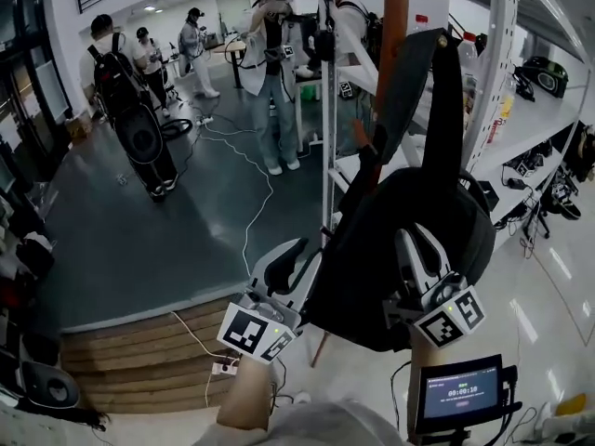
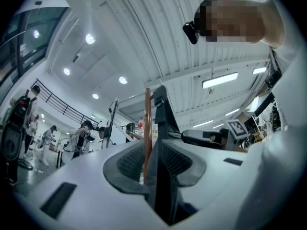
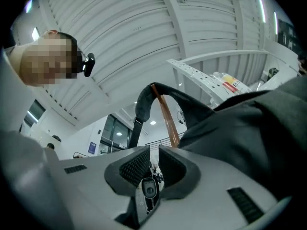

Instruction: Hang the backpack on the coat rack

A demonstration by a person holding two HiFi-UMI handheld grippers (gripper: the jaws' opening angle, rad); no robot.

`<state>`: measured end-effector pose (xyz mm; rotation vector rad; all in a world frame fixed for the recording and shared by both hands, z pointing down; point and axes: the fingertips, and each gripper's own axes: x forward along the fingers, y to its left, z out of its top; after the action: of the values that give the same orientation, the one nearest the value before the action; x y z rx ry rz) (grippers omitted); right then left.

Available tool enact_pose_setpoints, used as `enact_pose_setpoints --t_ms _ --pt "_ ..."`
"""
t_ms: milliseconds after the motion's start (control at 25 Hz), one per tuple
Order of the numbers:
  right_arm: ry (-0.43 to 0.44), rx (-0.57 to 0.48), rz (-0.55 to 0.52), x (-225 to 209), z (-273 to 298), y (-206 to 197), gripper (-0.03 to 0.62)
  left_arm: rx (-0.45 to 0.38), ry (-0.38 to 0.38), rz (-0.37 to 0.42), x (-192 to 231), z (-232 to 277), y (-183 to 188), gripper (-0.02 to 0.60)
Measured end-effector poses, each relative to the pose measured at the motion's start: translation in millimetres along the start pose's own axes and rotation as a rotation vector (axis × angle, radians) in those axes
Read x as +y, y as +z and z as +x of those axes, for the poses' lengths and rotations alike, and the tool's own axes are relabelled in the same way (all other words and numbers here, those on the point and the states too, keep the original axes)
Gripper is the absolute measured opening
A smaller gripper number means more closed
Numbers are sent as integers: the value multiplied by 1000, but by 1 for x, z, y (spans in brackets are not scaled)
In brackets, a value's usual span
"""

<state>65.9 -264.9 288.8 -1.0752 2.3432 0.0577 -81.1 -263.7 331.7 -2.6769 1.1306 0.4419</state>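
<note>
Left claw (image 2: 154, 162) tight on backpack (image 1: 372, 268) strap (image 2: 160, 109), right claw (image 3: 152, 166) narrow on zip pull (image 3: 149, 190); coat rack (image 1: 392, 35) half-hidden.

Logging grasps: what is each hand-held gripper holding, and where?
Left hand-held gripper pinches a black strap of the backpack. Right hand-held gripper: jaws nearly together around a small metal piece, perhaps a zipper pull; hold uncertain.

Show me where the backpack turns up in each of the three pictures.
Head view: backpack, centre-right, against the brown pole.
Left gripper view: its black strap, centre, between the jaws.
Right gripper view: grey bulk at right, strap looped over the pole top.
Shared landmark: the brown pole.
</note>
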Motion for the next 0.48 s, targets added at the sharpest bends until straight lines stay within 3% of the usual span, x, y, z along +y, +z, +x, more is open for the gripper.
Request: enact_pose_setpoints --t_ms 200,480 --pt "-17 22 52 -1 -7 -22 44 -8 21 -80 6 -15 -8 110" --pt "-5 64 4 13 -6 -28 44 -4 38 -103 1 -16 -6 110"
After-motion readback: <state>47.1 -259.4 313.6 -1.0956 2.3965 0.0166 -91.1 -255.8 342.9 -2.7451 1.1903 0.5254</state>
